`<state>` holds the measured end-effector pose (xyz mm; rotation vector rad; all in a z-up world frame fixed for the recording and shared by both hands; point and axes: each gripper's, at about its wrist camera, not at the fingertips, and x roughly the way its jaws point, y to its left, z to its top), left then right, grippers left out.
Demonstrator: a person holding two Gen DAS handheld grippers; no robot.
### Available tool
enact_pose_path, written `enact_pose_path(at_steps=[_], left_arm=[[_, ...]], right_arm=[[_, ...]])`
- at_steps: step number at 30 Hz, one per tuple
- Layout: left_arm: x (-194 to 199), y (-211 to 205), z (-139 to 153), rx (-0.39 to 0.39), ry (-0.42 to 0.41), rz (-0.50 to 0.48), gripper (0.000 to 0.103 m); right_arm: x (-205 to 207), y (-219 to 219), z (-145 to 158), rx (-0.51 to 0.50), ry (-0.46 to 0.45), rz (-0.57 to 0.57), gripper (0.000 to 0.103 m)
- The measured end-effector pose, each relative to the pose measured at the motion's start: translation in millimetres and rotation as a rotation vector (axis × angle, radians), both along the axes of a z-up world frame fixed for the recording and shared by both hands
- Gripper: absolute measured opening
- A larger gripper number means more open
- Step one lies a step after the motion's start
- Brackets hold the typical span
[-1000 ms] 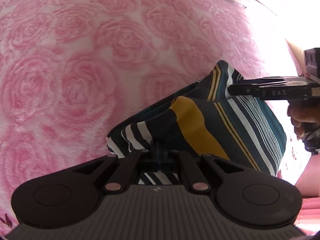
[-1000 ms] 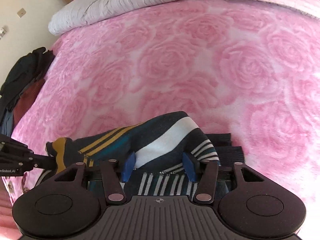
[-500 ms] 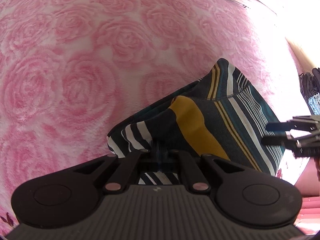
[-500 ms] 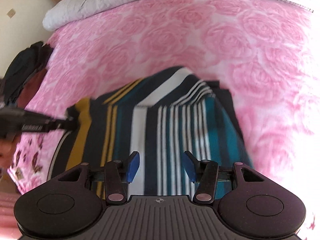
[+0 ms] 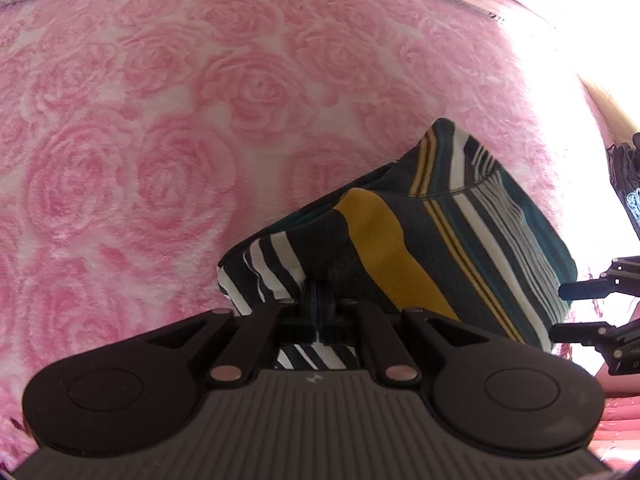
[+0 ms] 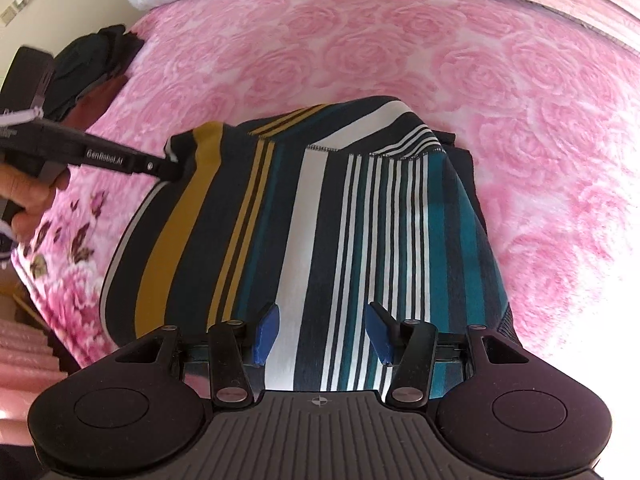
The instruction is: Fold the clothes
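The bed, under its pink rose blanket, carries the striped garment, which lies folded into a compact block near the bed's edge — a soft, wide surface that suits flattening cloth. The left tongs pinch one corner of the garment, likely to keep the layers from sliding. The right tongs hover spread apart over it, gripping nothing. Stripes run navy, teal, white and mustard — hem stitching shows.
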<state>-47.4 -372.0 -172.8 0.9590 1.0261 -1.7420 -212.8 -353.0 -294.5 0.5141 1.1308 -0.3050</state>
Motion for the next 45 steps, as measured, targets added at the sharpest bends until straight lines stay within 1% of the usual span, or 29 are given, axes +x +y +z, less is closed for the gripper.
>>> enact_pose_path(at_steps=[1,2,3,4,5,6,8,10,11,12,13,14,15,18,20,22,23,24,26,30,34,35,38,40,41,42,43,44,45], left_arm=[[-2.6,4.4,4.2,-0.014,-0.014,-0.012,0.006],[-5.3,8.9,8.5,-0.028,-0.028,-0.024,0.013],[-11.1,16.5,14.9,-0.058,-0.061,-0.043,0.02],[-14.8,25.9,20.6,-0.097,-0.09,-0.078,0.032],[-18.3,35.4,26.2,-0.137,-0.119,-0.114,0.036],[-21.8,44.9,31.9,-0.176,-0.147,-0.15,0.038],[-32.7,68.4,39.7,-0.266,-0.215,-0.26,0.048],[-48.1,98.5,43.7,-0.37,-0.28,-0.417,0.062],[-56.6,114.9,41.7,-0.419,-0.308,-0.504,0.067],[-65.1,131.3,39.5,-0.468,-0.336,-0.592,0.07],[-73.6,147.7,37.3,-0.517,-0.363,-0.68,0.077],[-81.9,164.0,30.2,-0.556,-0.402,-0.765,0.08],[-90.1,180.2,22.8,-0.594,-0.441,-0.85,0.081],[-108.5,215.3,-5.9,-0.691,-0.589,-0.993,0.086],[-118.6,229.2,-28.6,-0.752,-0.686,-1.033,0.088],[-128.2,236.4,-50.8,-0.784,-0.767,-1.053,0.089],[-132.9,240.0,-62.0,-0.8,-0.808,-1.062,0.089],[-138.6,241.4,-74.1,-0.806,-0.858,-1.064,0.089],[-145.8,239.9,-91.6,-0.809,-0.938,-1.052,0.089],[-150.4,217.3,-101.8,-0.763,-1.002,-0.951,0.089],[-144.6,187.1,-77.5,-0.626,-0.872,-0.841,0.081],[-142.7,183.1,-71.8,-0.617,-0.85,-0.83,0.076],[-136.7,171.8,-54.8,-0.594,-0.786,-0.797,0.073],[-132.7,164.3,-43.5,-0.579,-0.744,-0.775,0.073],[-130.7,160.5,-37.8,-0.571,-0.723,-0.764,0.074],[-132.2,160.8,-36.9,-0.579,-0.733,-0.764,0.075],[-136.3,161.6,-38.5,-0.581,-0.762,-0.766,0.079],[-141.6,164.6,-41.5,-0.589,-0.791,-0.775,0.08],[-146.9,167.6,-44.5,-0.597,-0.821,-0.785,0.08]], right_arm=[[-1.9,1.5,0.8,-0.002,-0.002,0.013,0.053],[-4.0,3.4,1.5,-0.004,-0.005,0.03,0.061],[-6.3,5.8,1.7,-0.008,-0.006,0.048,0.071],[-8.9,8.8,1.6,-0.014,-0.006,0.066,0.072],[-11.5,11.8,1.5,-0.02,-0.005,0.085,0.072],[-14.3,15.5,1.8,-0.032,-0.002,0.102,0.072],[-20.3,24.2,3.2,-0.067,0.008,0.136,0.072],[-27.5,33.9,5.0,-0.12,0.005,0.18,0.072],[-31.6,39.4,5.5,-0.145,0.007,0.187,0.072],[-34.8,44.9,5.4,-0.169,0.013,0.196,0.072],[-37.5,51.1,4.2,-0.2,0.028,0.209,0.072],[-40.2,57.7,2.5,-0.234,0.046,0.223,0.072],[-42.7,64.0,0.4,-0.265,0.062,0.236,0.073],[-48.7,79.9,-7.0,-0.329,0.091,0.28,0.074],[-51.2,86.2,-11.4,-0.373,0.104,0.322,0.074],[-51.2,90.7,-15.6,-0.42,0.119,0.37,0.076],[-51.2,92.7,-17.4,-0.444,0.122,0.397,0.078],[-51.7,94.7,-19.1,-0.467,0.119,0.426,0.081],[-52.2,96.9,-24.9,-0.516,0.108,0.498,0.085],[-52.3,100.6,-47.8,-0.614,0.064,0.689,0.085],[-46.1,105.4,-72.0,-0.728,-0.03,0.893,0.085],[-44.7,105.3,-77.5,-0.76,-0.051,0.935,0.085],[-44.7,100.5,-90.2,-0.853,-0.11,1.035,0.085],[-40.8,91.2,-89.1,-0.854,-0.119,1.033,0.084],[-37.9,85.7,-87.3,-0.846,-0.118,1.021,0.074],[-35.0,80.3,-85.5,-0.837,-0.116,1.01,0.058],[-32.1,74.8,-83.7,-0.829,-0.115,0.998,0.045],[-29.6,70.8,-78.5,-0.813,-0.114,0.986,0.038],[-27.6,68.2,-70.1,-0.791,-0.115,0.974,0.034]])
